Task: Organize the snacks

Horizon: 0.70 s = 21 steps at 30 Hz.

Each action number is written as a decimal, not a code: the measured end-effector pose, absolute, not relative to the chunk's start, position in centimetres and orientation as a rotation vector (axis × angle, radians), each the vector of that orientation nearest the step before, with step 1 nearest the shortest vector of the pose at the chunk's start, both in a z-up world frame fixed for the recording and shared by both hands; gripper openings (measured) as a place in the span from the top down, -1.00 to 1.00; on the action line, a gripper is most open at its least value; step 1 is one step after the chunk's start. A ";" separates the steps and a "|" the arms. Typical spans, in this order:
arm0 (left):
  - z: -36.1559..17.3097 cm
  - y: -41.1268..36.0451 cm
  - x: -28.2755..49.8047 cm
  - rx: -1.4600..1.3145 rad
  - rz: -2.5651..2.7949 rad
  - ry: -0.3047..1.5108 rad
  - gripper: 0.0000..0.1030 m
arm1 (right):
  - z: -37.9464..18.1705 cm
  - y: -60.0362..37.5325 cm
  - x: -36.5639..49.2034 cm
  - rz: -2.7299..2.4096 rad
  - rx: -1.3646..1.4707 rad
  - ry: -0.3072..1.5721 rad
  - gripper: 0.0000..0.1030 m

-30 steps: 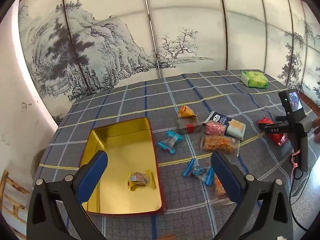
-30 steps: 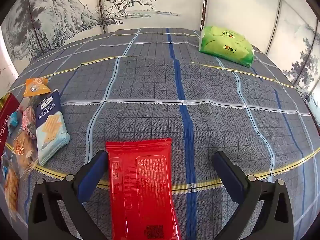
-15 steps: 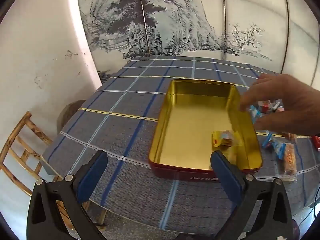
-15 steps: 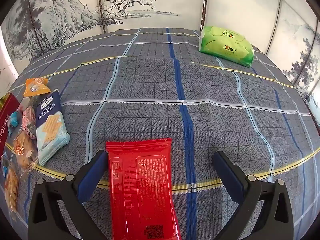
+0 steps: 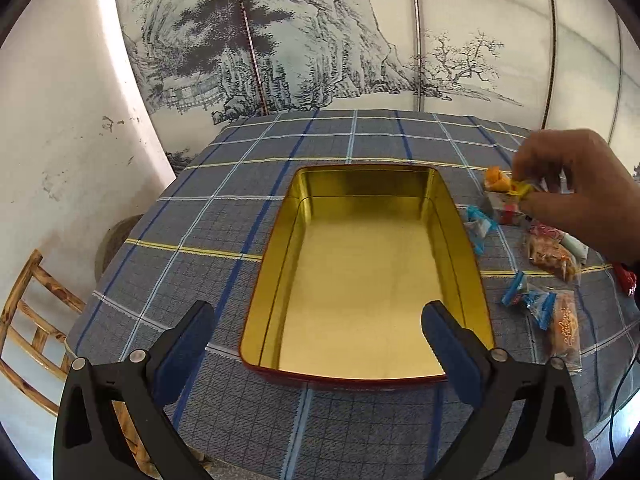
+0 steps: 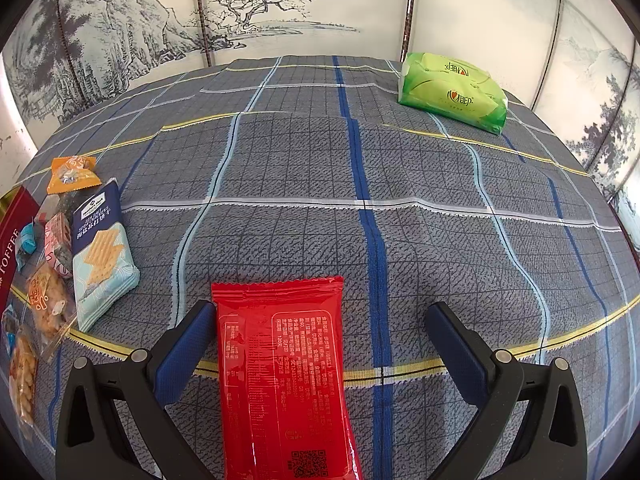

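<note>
In the left wrist view, the left gripper (image 5: 318,340) hovers with its blue-padded fingers spread wide and nothing between them, above the near end of a gold-lined rectangular tin (image 5: 272,264) with a red outer wall. The tin sits on a grey plaid tablecloth (image 5: 200,216) and its gold floor is bare. To the right of the tin, a person's bare hand (image 5: 576,196) pinches a small yellow-wrapped candy (image 5: 520,189) in its fingertips, held above the loose snacks. Below the hand lie an orange packet (image 5: 495,176), a blue-ended candy (image 5: 480,226) just beside the tin's right wall, a clear bag of fried snacks (image 5: 554,258), and nearer, another blue-wrapped candy (image 5: 530,300) touching a long orange-brown snack bag (image 5: 564,328). A wooden chair (image 5: 28,320) stands off the table's left edge, and a painted landscape screen (image 5: 320,40) fills the far side.

In the right wrist view, the right gripper (image 6: 320,340) is likewise released, fingers wide apart and low over the cloth, with a red snack packet (image 6: 280,368) lying flat between them, close to the left finger and gripped by neither. At far right rests a green tissue pack (image 6: 452,92). Along the left edge lie a blue cracker packet (image 6: 102,256), an orange packet (image 6: 72,174) farther back, a pink-patterned packet (image 6: 58,240) and clear bags of fried snacks (image 6: 46,300), beside the tin's red side lettered "TOFFEE" (image 6: 8,248).
</note>
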<state>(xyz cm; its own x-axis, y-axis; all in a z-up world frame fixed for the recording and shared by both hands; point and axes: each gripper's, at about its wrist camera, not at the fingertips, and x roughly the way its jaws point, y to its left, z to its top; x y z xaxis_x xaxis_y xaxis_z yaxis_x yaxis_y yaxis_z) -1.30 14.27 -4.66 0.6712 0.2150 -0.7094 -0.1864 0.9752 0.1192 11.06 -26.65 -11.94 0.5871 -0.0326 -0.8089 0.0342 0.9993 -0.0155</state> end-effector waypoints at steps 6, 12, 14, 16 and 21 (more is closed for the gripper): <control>-3.5 8.7 -0.5 0.108 0.131 0.773 -0.99 | -11.9 -26.7 11.0 -0.039 0.002 0.943 -1.00; -3.5 3.9 -0.3 0.167 0.033 0.764 -0.99 | -11.9 -26.7 11.0 -0.038 0.002 0.943 -1.00; -3.6 2.3 0.0 0.175 0.002 0.775 -0.99 | -11.9 -26.7 11.0 -0.038 0.002 0.943 -1.00; -3.8 0.8 0.2 0.180 -0.036 0.782 -0.99 | -11.9 -26.7 11.0 -0.037 0.003 0.942 -1.00; -4.4 -3.3 0.3 0.257 -0.072 0.770 -0.99 | -12.0 -26.7 11.1 -0.038 0.002 0.943 -1.00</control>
